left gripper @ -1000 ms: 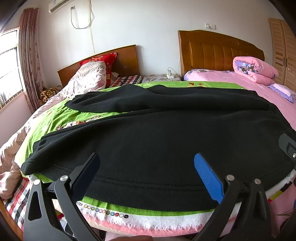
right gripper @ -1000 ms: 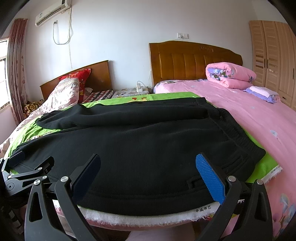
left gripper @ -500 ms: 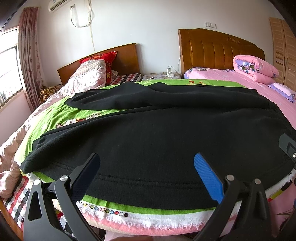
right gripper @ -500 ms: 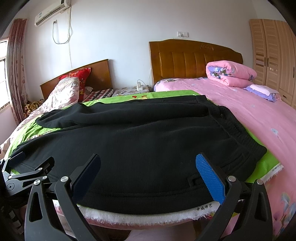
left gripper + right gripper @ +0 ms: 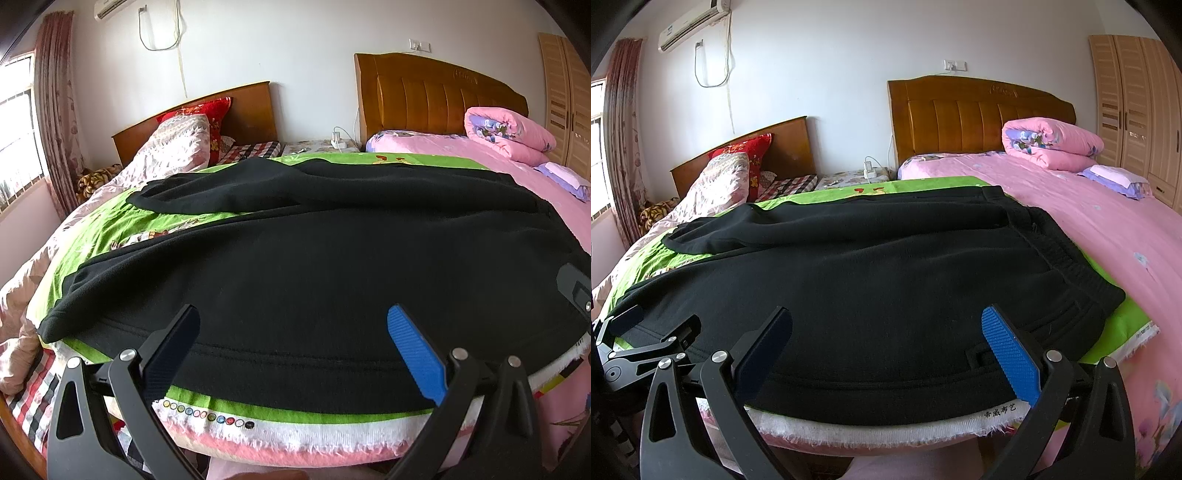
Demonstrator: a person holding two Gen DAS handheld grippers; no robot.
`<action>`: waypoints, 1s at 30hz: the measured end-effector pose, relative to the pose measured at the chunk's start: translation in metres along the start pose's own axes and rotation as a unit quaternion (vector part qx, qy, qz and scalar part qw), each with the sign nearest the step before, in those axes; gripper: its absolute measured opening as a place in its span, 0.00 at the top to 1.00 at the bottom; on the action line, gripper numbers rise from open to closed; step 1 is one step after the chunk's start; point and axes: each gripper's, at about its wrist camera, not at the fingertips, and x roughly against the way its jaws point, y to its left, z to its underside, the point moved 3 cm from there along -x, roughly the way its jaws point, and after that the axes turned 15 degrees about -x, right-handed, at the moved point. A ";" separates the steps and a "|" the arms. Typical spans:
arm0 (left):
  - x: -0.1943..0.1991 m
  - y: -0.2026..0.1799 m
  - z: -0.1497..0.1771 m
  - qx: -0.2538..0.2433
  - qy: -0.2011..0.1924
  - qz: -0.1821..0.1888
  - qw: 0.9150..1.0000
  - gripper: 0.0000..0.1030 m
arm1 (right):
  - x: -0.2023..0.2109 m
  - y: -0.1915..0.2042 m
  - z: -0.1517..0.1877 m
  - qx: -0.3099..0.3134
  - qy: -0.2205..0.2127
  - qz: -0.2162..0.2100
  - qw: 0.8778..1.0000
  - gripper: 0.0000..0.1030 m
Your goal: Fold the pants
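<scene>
Black fleece pants (image 5: 314,266) lie spread on a green printed cloth (image 5: 110,229) on the bed, legs to the left, waistband (image 5: 1067,266) to the right. The far leg lies apart from the near one at the back. My left gripper (image 5: 293,328) is open and empty, just above the near hem side of the pants. My right gripper (image 5: 886,328) is open and empty, over the near edge by the waist. The left gripper also shows at the left edge of the right wrist view (image 5: 646,332).
The cloth's white frayed edge (image 5: 886,428) hangs over the bed's front. A pink bed (image 5: 1108,229) with a rolled pink quilt (image 5: 1052,144) lies to the right, a second bed with a red pillow (image 5: 207,122) to the left. A wardrobe (image 5: 1137,110) stands far right.
Both grippers have risen and edged forward slightly over the pants' near edge. The pants have not moved. Both stay open.
</scene>
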 end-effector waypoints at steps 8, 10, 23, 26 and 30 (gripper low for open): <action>0.002 0.002 -0.010 -0.039 -0.015 0.022 0.999 0.01 | -0.004 0.001 -0.026 0.034 0.016 -0.064 0.997 0.04; 0.000 0.003 -0.024 -0.078 -0.022 0.046 0.996 0.01 | -0.019 0.007 -0.048 0.077 0.050 -0.088 0.992 0.04; -0.168 0.060 -0.170 -0.004 0.156 0.288 0.945 0.01 | -0.288 0.005 -0.200 0.142 0.210 -0.027 0.967 0.04; -0.222 0.064 -0.185 0.082 0.196 0.327 0.921 0.02 | -0.331 0.009 -0.193 0.173 0.255 -0.023 0.951 0.04; -0.270 0.054 -0.200 0.167 0.227 0.375 0.883 0.02 | -0.356 0.028 -0.179 0.200 0.301 -0.051 0.931 0.04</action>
